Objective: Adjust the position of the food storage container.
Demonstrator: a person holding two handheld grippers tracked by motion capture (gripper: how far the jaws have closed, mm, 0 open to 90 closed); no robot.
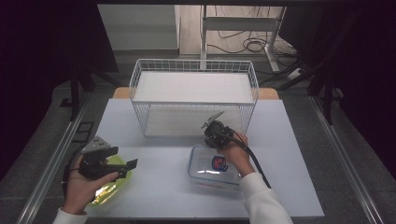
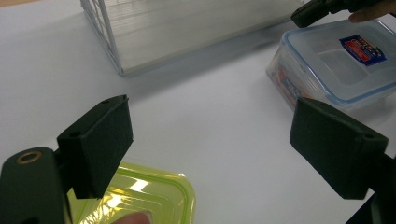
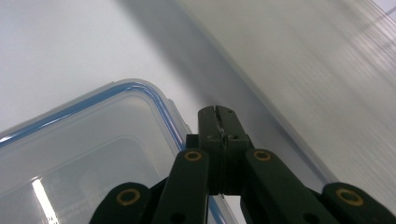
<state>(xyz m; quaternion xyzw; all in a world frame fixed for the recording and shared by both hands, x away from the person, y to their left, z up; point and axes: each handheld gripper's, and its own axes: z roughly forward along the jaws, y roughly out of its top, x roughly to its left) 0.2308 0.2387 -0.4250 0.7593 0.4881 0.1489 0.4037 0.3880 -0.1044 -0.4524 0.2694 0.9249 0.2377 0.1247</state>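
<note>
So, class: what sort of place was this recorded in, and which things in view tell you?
Probably a lab or workshop set up for recording: a white table on bare metal rails, loose cables on the floor behind, and a hand-held gripper above a green container.

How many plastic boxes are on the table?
2. A clear rectangular plastic box with a blue-rimmed lid sits front right; a yellow-green plastic box sits front left, partly hidden under the left hand-held gripper.

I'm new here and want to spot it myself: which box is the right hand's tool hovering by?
Find the white wire basket at the table's far side. In front of it lies a clear rectangular plastic box with a blue-rimmed lid and a sticker; the other box is yellow-green.
</note>
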